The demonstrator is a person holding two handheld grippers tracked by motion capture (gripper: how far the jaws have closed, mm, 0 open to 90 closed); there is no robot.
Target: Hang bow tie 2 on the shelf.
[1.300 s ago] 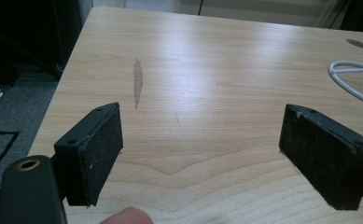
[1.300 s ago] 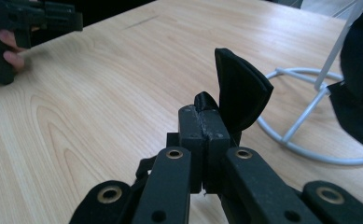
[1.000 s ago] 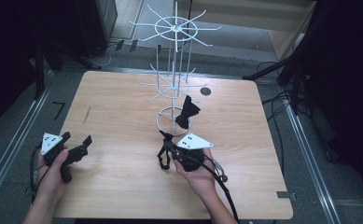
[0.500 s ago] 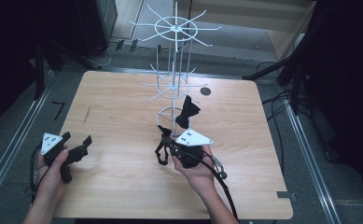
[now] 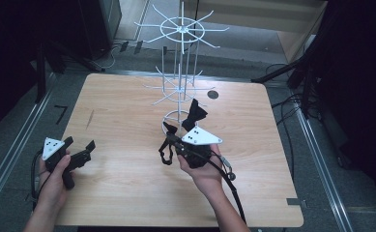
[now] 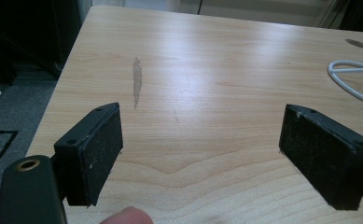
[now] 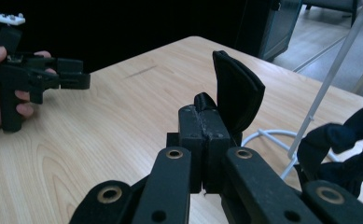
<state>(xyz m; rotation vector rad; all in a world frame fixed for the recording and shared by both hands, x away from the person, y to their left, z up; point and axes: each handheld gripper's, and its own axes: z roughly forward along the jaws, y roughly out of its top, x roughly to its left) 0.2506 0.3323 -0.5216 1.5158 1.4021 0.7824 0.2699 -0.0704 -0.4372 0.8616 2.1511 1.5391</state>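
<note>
The right tongs (image 7: 202,140) are pinching a black bow tie (image 7: 235,91) near the middle of the bench (image 5: 127,106), just beside the white wire rack (image 5: 180,72). The left tongs (image 6: 202,154) are gaping wide over the near left corner, holding nothing.

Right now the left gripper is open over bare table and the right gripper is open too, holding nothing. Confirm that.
Wrong on the right gripper: the right gripper view shows its jaws shut on a black strap. The left gripper is open over bare table, as you said.
</note>
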